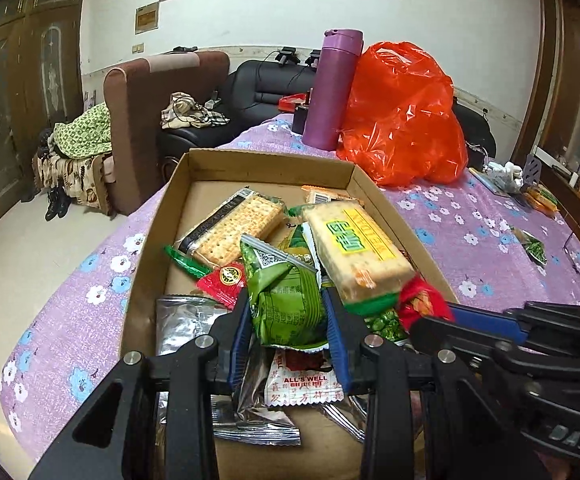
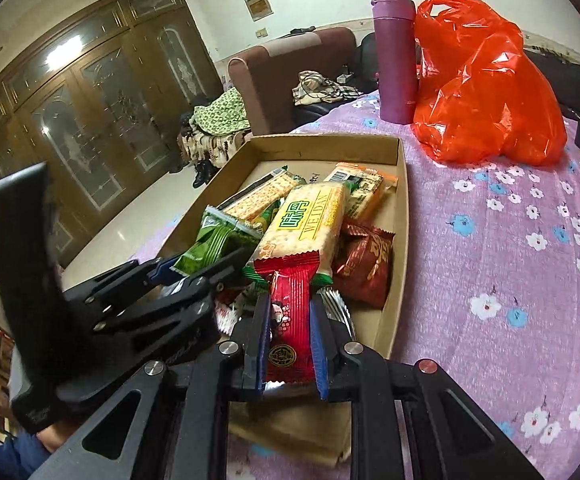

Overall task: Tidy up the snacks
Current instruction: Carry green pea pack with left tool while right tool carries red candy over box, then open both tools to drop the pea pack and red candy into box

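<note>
With both packets already hanging over the cardboard box (image 1: pixel 178 184), I judge this to be the dropping-in step: each hand has brought a snack to the box and neither has let go yet.

On my left, the left gripper (image 1: pixel 288 312) is pinched narrow on a crumpled green packet (image 1: pixel 286 300); its blue pads press the wrapper from both sides, and the packet is held just above the silver foil pouch (image 1: pixel 186 316) and the white "ALL'S WELL" sachet (image 1: pixel 302 384) lying at the near end of the box. Further in lie a clear-wrapped cracker pack (image 1: pixel 238 228) and the yellow-labelled cracker pack (image 1: pixel 354 248), the second propped on other snacks.

To the right of that, my right gripper (image 2: pixel 290 320) is closed almost fully on a flat red packet (image 2: pixel 288 316), gripping it across its width so its crimped top points into the box, close to the yellow-labelled pack's near end. A dark red packet (image 2: pixel 364 264) lies against the box's right wall.

Beyond the box, on the purple flowered cloth (image 2: pixel 490 240), stand a purple flask (image 2: pixel 396 56) and an orange plastic bag (image 2: pixel 486 80), side by side and close together.

Next, I think, both pairs of tongs must open over a free patch. The near end is crowded, so the packets may slide off the pile; I would ease each one lower before releasing, and part my hands a little so the two tongs do not knock together.
</note>
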